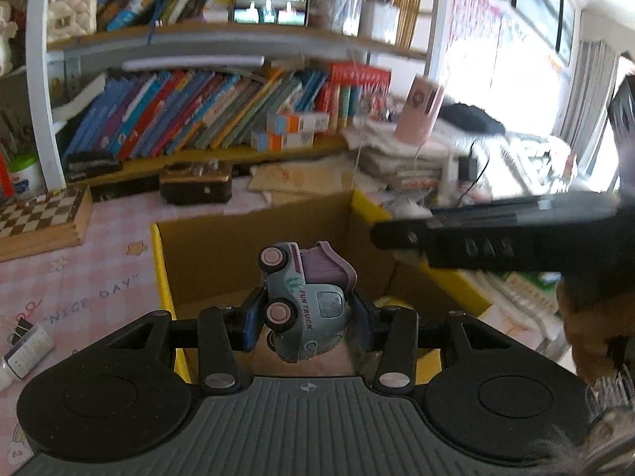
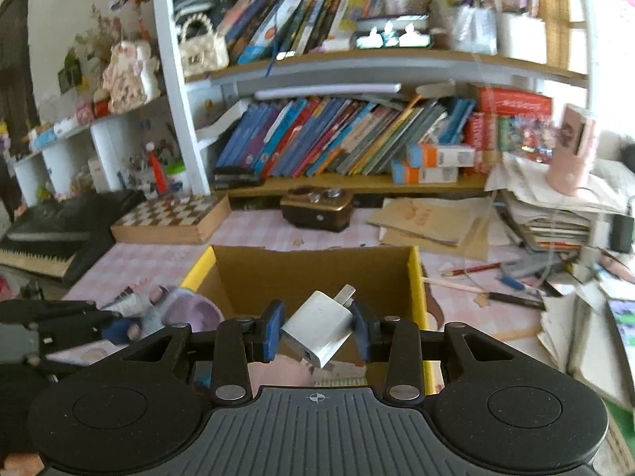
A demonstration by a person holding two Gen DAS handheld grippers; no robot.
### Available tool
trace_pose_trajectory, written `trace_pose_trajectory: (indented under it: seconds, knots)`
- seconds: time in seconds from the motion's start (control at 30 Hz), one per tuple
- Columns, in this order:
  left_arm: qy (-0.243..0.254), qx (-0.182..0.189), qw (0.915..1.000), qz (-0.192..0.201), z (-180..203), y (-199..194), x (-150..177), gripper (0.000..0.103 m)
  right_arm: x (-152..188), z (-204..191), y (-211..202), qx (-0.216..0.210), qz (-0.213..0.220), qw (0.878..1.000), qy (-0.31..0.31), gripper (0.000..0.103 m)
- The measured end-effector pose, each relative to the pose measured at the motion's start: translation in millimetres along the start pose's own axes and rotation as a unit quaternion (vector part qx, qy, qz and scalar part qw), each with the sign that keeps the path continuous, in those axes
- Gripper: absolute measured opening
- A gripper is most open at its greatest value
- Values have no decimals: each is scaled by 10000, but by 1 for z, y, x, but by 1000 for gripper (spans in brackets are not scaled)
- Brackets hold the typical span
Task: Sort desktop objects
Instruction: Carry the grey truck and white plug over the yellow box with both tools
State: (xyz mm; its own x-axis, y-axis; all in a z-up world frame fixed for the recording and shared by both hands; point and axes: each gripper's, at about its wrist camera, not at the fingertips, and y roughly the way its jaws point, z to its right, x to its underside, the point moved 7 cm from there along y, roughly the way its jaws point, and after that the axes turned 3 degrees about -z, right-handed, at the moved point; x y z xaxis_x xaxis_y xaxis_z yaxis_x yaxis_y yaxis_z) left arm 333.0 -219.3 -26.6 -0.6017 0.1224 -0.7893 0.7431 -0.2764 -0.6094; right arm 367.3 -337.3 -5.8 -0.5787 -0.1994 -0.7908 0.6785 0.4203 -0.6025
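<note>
My left gripper (image 1: 305, 317) is shut on a pale blue toy truck (image 1: 305, 301) with pink wheels and a purple back, held on its side above the open cardboard box (image 1: 246, 246) with yellow flaps. My right gripper (image 2: 317, 327) is shut on a white USB charger plug (image 2: 319, 327), tilted with its prongs up, held above the same box (image 2: 309, 273). The right gripper's black body reaches in from the right of the left wrist view (image 1: 496, 238). The left gripper and truck show blurred at the left of the right wrist view (image 2: 131, 309).
A chessboard box (image 2: 170, 218), a dark brown radio (image 2: 317, 206) and loose cardboard sheets (image 2: 428, 218) lie behind the box. Pens and pencils (image 2: 496, 281) and a stack of papers (image 2: 555, 214) are on the right. A white tube (image 1: 24, 353) lies on the pink tablecloth.
</note>
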Motion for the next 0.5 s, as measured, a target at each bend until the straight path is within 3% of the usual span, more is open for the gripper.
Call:
trace_pose_trajectory:
  seconds: [0.2, 0.5]
  knots:
    - [27, -128, 9991, -405, -8, 30, 10, 42, -1, -5, 47, -197, -513, 9980, -305, 37]
    - [77, -35, 9966, -814, -10, 52, 16, 42, 3, -14, 99, -393, -1307, 9885, -653, 37]
